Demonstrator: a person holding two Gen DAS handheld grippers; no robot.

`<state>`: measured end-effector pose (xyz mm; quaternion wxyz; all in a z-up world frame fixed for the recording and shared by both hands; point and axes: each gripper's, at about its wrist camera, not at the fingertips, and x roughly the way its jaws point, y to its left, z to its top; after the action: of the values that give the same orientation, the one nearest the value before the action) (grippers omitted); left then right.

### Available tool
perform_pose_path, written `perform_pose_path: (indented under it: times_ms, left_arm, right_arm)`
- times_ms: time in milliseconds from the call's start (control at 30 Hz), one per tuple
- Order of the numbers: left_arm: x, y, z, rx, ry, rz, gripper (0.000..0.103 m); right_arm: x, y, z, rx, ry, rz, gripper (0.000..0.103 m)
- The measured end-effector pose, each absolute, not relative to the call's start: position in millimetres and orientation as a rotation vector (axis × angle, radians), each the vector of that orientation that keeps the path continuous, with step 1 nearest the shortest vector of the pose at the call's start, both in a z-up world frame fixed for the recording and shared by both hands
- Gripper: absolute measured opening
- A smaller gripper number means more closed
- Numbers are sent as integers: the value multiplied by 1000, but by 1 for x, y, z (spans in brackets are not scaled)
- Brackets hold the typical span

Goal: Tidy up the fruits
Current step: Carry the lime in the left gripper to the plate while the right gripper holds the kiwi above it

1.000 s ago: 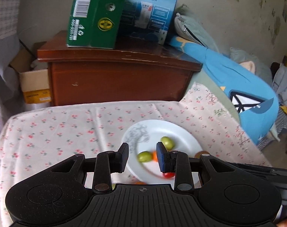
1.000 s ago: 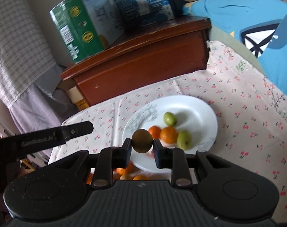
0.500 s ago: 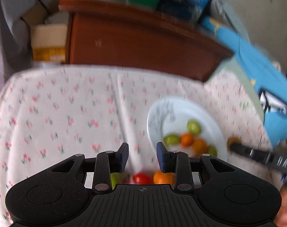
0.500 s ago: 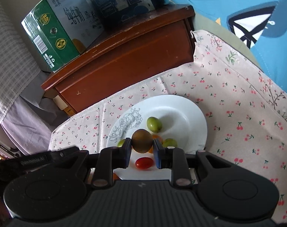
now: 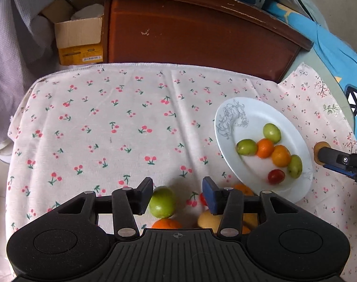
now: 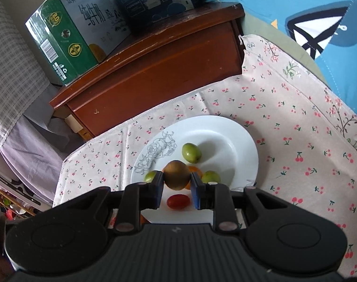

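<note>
Left tool (image 5: 177, 196) opening over green fruit (image 5: 162, 202), oranges (image 5: 166, 223) crowding.

Left view: orange (image 5: 166, 223) + yellow fruit (image 5: 209, 219) half hidden behind left tongs (image 5: 177, 195) body. Right view: oranges (image 6: 194, 169) on plate mostly hidden behind kiwi (image 6: 176, 175).

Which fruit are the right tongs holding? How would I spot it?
Find the white plate on the cherry-print cloth. Just above its near side, the right tongs pinch a kiwi. It is the only brown, dull fruit; those on the plate are green, orange or red.
</note>
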<state>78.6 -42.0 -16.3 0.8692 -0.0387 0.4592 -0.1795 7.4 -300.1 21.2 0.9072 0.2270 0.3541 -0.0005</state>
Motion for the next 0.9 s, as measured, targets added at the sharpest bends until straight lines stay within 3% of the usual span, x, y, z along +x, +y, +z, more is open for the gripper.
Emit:
perform_pose_path:
  times_ms: [433,533,633,900]
  left_arm:
    - [66,-48,-20,-8,918,-408,44]
    - [66,-50,-27,10,927,-408,41]
    - [65,-51,-33,17,941,-423,27]
    - [63,-52,-32,29,911,-417,26]
  right_arm:
    - [9,-302,18,475,741,-6,25]
    - [10,-304,16,479,744,-12,25]
    - [10,-306,14,487,752,-16,25]
    - [12,-307,15,490,748,-15,25]
